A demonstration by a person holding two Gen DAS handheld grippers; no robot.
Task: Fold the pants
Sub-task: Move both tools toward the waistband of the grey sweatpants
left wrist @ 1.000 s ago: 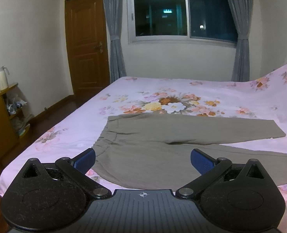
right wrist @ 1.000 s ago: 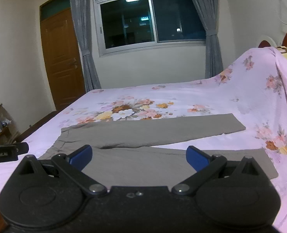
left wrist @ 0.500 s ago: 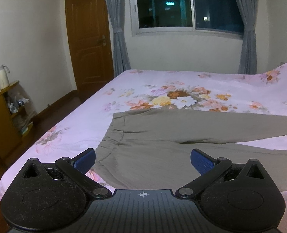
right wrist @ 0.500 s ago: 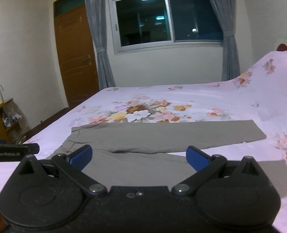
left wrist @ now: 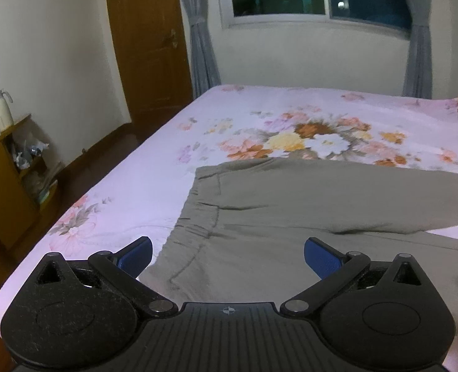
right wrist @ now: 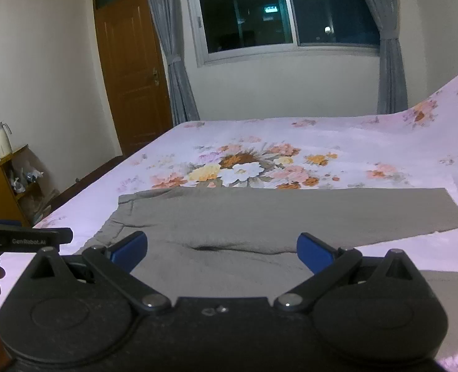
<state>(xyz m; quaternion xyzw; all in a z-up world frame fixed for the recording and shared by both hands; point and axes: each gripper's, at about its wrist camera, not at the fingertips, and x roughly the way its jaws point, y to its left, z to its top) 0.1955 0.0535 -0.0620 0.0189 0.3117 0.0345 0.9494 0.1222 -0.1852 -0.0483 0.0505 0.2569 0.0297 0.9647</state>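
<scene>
Grey-green pants (left wrist: 306, 204) lie flat on the flowered bed sheet (left wrist: 154, 173), waistband to the left, both legs running right. In the right wrist view the pants (right wrist: 260, 214) show their far leg ending at a cuff (right wrist: 446, 214). My left gripper (left wrist: 227, 255) is open, hovering just above the waistband's near corner (left wrist: 167, 257), with nothing between its blue pads. My right gripper (right wrist: 221, 249) is open too, low over the crotch crease, empty. The left gripper's body (right wrist: 24, 241) and a hand show at the right view's left edge.
A wooden cabinet (left wrist: 6, 192) with a white jug (left wrist: 1, 110) stands left of the bed. A brown door (left wrist: 151, 46), grey curtains and a dark window (right wrist: 284, 12) fill the far wall. The sheet rises over a hump at the right (right wrist: 439, 108).
Both grippers have moved forward and down toward the pants, which now look larger. The left one has closed in on the waistband; the right one has swung left toward the crotch.
</scene>
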